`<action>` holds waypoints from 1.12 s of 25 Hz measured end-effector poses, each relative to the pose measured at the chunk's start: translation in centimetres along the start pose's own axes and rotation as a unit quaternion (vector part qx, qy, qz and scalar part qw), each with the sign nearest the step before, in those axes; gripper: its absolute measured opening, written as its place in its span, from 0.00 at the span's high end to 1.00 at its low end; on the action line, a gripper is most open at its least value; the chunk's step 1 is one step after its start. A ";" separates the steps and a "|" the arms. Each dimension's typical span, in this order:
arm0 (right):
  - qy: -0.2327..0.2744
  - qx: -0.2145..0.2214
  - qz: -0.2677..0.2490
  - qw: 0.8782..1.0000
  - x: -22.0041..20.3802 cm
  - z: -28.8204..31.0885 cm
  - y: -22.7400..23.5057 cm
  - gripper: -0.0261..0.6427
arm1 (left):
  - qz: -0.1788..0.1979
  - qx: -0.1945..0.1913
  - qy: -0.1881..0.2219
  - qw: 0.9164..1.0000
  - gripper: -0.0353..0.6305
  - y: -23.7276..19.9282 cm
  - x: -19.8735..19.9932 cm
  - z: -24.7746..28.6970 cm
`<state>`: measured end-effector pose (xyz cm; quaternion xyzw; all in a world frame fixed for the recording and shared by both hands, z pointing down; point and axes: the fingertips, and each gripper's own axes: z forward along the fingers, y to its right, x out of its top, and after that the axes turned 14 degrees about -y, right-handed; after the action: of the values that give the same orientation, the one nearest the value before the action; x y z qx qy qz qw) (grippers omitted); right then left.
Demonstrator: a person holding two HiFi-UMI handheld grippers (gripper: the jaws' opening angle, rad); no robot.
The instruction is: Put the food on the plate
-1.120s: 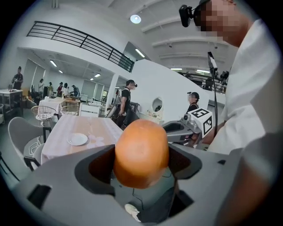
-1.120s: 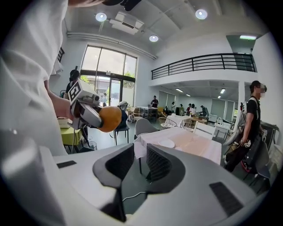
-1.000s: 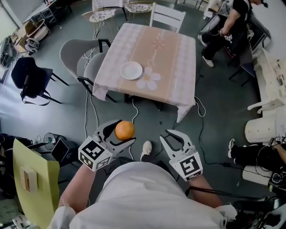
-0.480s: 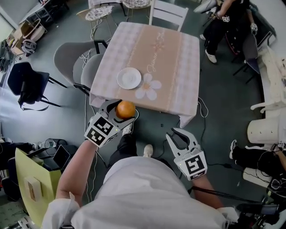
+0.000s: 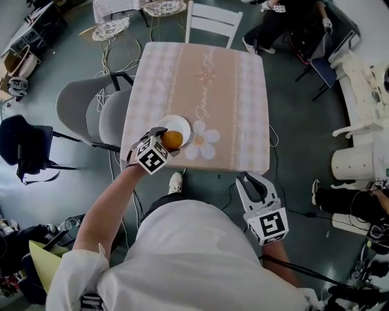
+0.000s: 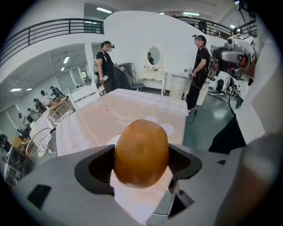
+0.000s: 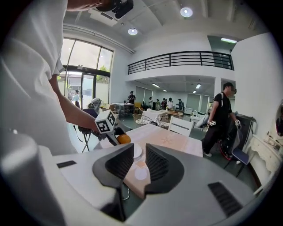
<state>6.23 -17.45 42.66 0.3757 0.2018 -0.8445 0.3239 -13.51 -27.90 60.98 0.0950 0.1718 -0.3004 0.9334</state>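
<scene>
**Desk:** Where is the food sitting in this shot?

**Photographer:** The round orange fruit (image 5: 172, 139) is sitting in the left gripper (image 5: 168, 141), whose jaws are closing on its two sides. In the head view, left of centre, it is overlapping the near edge of the small white round plate (image 5: 182, 124). It is hanging over the plate; how far above it, I cannot tell.

**Desk:** So what is the coming move turning on?

**Photographer:** In my judgement, on going straight down and letting go. The fruit is nearly round, so no axis is mattering. The right gripper (image 5: 252, 182) is hanging off the table's near corner at lower right, well apart from the plate, with its jaws standing slightly apart and holding nothing.

**Desk:** And the setting?

**Photographer:** The plate is lying on a square table under a pink checked cloth (image 5: 213, 85) with a white flower print just beside it. Grey chairs (image 5: 91, 112) are standing at the left, a white chair (image 5: 213, 18) at the top, and other people are standing around a bright hall.
</scene>
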 end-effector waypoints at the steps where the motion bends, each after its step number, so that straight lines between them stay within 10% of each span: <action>1: -0.004 -0.008 0.006 1.000 0.3 0.4 0.1 0.83 | 0.013 -0.003 -0.011 1.000 0.38 -0.7 -0.1 1.0; 14: -0.059 -0.082 0.090 0.991 -0.2 2.3 1.3 0.83 | 0.136 -0.013 -0.110 0.984 0.38 -5.0 -0.8 9.0; 28: -0.067 -0.086 0.098 0.989 -0.1 3.2 2.4 0.83 | 0.151 -0.019 -0.105 0.983 0.38 -4.9 -0.5 10.1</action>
<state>6.36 -20.96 44.50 0.3070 0.2137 -0.8114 0.4492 -14.15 -34.39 70.10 0.0697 0.0626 -0.1606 0.9826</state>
